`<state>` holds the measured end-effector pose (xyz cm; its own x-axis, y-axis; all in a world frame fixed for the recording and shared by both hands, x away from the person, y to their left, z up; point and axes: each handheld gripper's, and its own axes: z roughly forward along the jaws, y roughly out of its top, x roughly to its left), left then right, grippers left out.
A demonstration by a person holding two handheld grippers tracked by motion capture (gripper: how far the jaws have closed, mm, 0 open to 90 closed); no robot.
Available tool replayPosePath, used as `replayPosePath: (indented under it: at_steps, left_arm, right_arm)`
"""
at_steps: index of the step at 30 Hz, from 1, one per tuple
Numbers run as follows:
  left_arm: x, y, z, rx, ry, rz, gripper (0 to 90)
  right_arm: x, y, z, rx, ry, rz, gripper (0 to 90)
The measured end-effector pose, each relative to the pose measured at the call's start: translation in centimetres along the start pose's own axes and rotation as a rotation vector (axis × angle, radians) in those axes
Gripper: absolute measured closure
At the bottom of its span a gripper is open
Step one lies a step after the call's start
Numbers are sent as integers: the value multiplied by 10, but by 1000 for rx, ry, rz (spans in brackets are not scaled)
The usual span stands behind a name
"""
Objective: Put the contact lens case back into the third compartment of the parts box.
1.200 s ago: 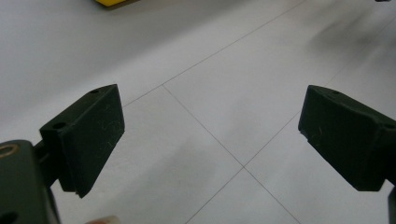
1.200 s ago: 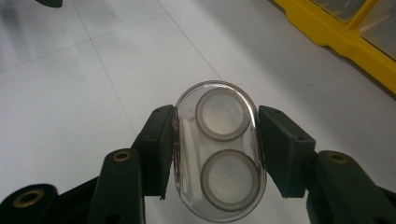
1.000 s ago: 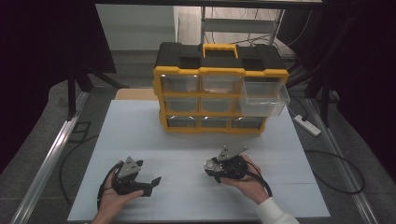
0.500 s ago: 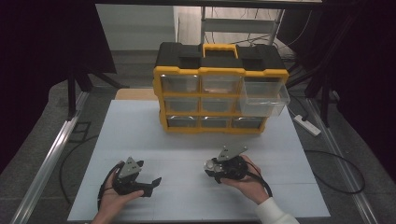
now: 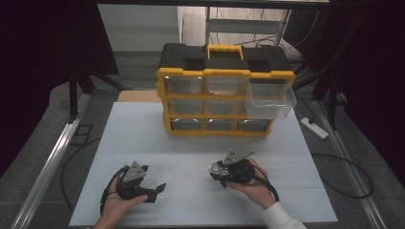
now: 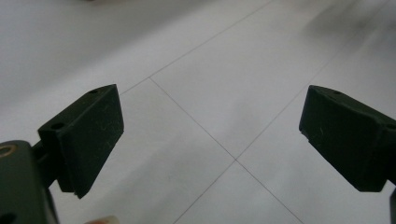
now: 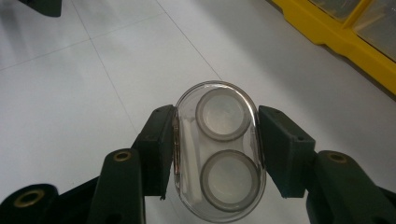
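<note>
A clear oval case (image 7: 218,149) with two round grey-rimmed cups inside sits between the jaws of my right gripper (image 7: 215,151), which is shut on its long sides. From above, the case (image 5: 217,168) shows at the left tip of the right gripper (image 5: 220,171), low over the white table. My left gripper (image 5: 155,191) rests near the front left, its jaws wide apart. In the left gripper view the left gripper (image 6: 210,140) is open with bare table between its fingers (image 6: 88,135).
A yellow and black drawer organizer (image 5: 224,90) stands at the back of the white table (image 5: 191,143). Its upper right clear drawer (image 5: 270,100) is pulled out. A power strip (image 5: 314,128) lies off the table's right edge. Metal rails run along both sides.
</note>
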<state>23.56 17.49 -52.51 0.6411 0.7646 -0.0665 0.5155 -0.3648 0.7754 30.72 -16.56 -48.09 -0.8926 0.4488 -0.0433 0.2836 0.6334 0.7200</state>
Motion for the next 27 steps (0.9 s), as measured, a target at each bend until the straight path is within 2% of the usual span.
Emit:
replayPosePath:
  at_steps: [7, 27]
  left_arm:
    - [0, 0, -1, 0, 3, 3, 69]
    - [0, 1, -1, -6, 3, -2, 69]
  right_arm:
    - [1, 0, 1, 5, 1, -2, 484]
    - [-5, 5, -30, -106, -37, 35, 486]
